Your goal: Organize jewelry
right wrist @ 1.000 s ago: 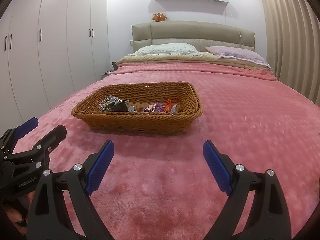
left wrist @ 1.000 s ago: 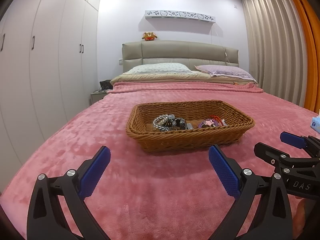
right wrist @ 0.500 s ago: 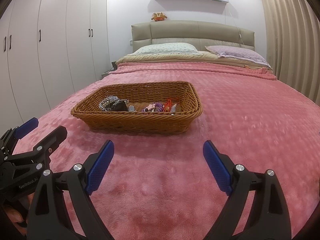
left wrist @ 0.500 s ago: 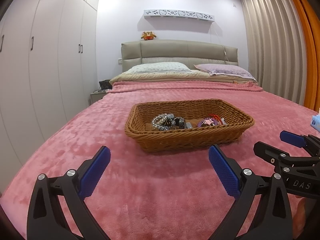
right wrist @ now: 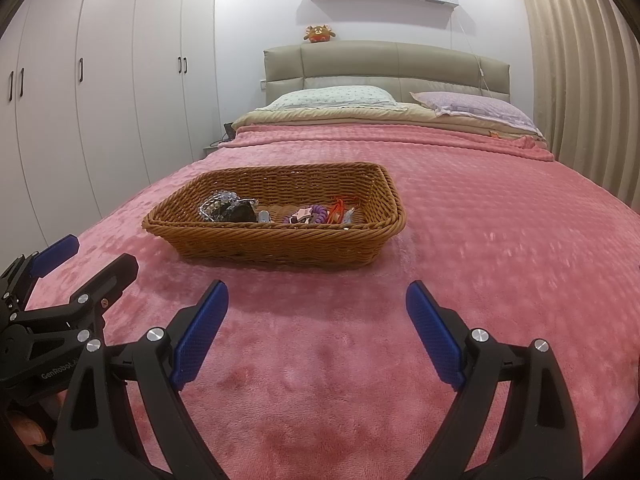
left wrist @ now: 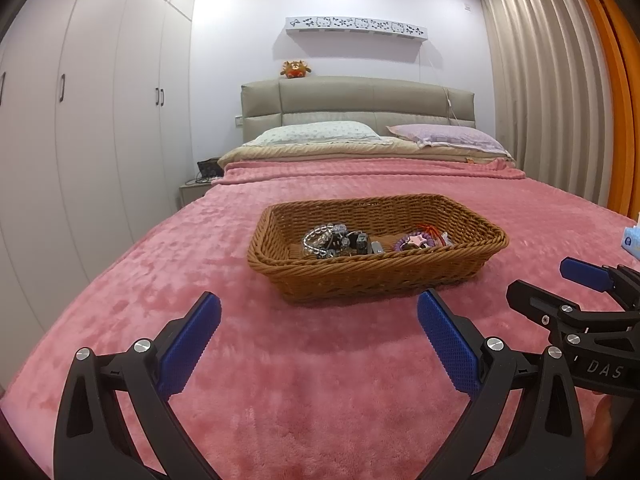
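A brown wicker basket (left wrist: 376,276) sits on the pink bedspread, also in the right wrist view (right wrist: 276,244). It holds jewelry: a silver beaded bracelet (left wrist: 320,236) (right wrist: 218,206), a purple band with a pink star (left wrist: 412,241) (right wrist: 306,215) and a red piece (right wrist: 338,210). My left gripper (left wrist: 318,344) is open and empty, short of the basket. My right gripper (right wrist: 316,334) is open and empty, short of the basket and to its right. Each gripper shows at the edge of the other's view.
The pink bedspread (right wrist: 500,240) stretches wide around the basket. Pillows (left wrist: 320,132) and a headboard lie at the far end. White wardrobes (left wrist: 100,120) line the left side, curtains (left wrist: 540,100) the right. A small blue-and-white box (left wrist: 632,240) lies at the far right.
The left wrist view has shifted slightly, with the basket a little lower and left in frame. Both grippers stay open.
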{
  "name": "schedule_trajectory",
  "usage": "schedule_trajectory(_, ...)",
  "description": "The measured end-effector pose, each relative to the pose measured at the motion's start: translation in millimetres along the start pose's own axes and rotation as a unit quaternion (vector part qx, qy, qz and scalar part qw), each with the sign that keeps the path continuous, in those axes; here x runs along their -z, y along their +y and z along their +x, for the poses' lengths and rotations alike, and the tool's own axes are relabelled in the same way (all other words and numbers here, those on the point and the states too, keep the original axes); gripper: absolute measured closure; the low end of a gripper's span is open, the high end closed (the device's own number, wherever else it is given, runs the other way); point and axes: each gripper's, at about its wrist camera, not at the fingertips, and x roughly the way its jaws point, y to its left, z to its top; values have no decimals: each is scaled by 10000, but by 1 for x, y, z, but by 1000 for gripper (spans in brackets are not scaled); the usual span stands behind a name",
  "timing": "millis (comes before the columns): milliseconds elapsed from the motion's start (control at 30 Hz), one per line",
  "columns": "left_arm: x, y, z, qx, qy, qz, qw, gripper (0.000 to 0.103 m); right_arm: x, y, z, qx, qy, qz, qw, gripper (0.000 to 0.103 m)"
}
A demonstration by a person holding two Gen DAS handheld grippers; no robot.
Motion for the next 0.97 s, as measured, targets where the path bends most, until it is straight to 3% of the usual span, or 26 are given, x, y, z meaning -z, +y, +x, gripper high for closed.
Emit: schedule_trajectory(967,-2,14,-6,-67,-102,-80,9999,7,0,-1,-1,-13,-13,-20,10000,14)
